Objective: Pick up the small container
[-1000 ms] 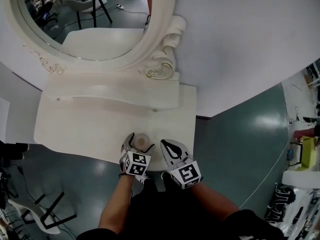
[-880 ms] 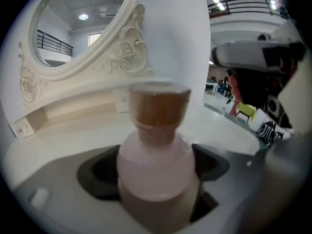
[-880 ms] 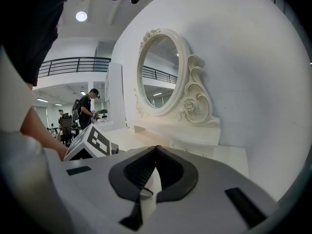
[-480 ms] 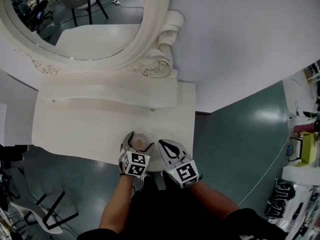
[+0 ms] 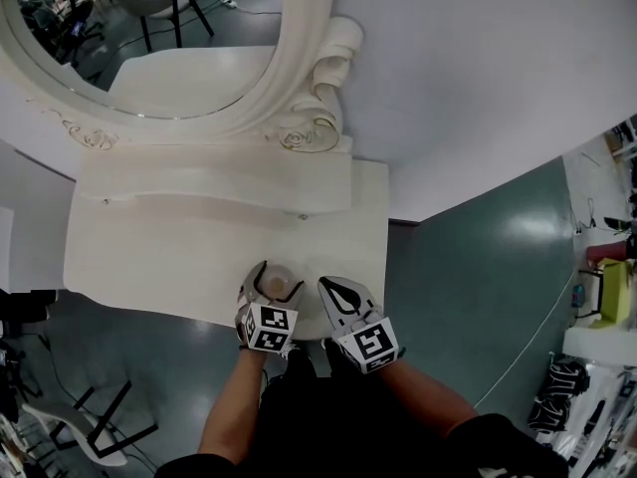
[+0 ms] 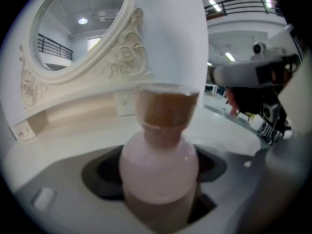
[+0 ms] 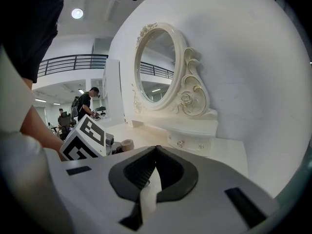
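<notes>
The small container (image 5: 280, 285) is a pale pink bottle with a brown cap, standing upright near the front edge of the cream dressing table (image 5: 169, 257). My left gripper (image 5: 278, 278) reaches over that edge with its jaws on either side of the bottle. They have just been closing, and dark gaps still show beside the bottle. The left gripper view is filled by the container (image 6: 158, 167) between the left gripper's (image 6: 158, 182) jaws. My right gripper (image 5: 336, 287) rests just right of it, shut and empty. From the right gripper (image 7: 156, 152) view, the container (image 7: 127, 144) stands behind the left gripper's marker cube.
An oval mirror (image 5: 169, 38) in an ornate cream frame rises at the back of the table, above a low shelf with a small drawer knob (image 5: 304, 217). A white wall runs behind. Dark green floor (image 5: 468, 257) lies to the right, and a chair frame (image 5: 100, 426) stands lower left.
The left jaws have drawn in slightly around the container. Both hands stay where they were, and the head view has shifted a little.
</notes>
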A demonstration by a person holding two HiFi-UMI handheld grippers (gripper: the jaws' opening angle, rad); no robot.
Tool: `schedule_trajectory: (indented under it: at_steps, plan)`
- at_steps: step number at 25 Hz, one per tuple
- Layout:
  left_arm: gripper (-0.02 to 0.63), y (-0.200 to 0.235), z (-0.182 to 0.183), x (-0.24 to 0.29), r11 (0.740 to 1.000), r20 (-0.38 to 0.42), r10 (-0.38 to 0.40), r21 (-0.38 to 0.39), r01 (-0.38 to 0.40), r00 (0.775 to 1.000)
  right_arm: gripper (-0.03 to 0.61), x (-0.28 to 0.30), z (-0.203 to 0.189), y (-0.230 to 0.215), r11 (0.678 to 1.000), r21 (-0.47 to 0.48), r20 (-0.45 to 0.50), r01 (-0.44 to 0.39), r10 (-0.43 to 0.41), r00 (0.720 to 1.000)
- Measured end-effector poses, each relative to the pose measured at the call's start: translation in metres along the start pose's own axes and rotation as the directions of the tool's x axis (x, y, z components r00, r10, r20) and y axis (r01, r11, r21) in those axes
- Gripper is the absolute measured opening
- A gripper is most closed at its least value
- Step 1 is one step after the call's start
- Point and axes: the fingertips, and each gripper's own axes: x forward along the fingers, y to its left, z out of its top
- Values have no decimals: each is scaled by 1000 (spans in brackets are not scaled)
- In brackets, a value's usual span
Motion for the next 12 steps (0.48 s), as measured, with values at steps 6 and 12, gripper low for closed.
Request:
schedule_trajectory:
  at_steps: [6,12]
  plan:
    - [403,4,6,-8,1000,44,7,-28,-6,999,5,-2,1,2,1000,11,11,5,-5,1000]
    - [405,5,32,-31,999,128,36,-24,-33,991,5,-6,1,-2,1000,-1,12,18,-18,1000]
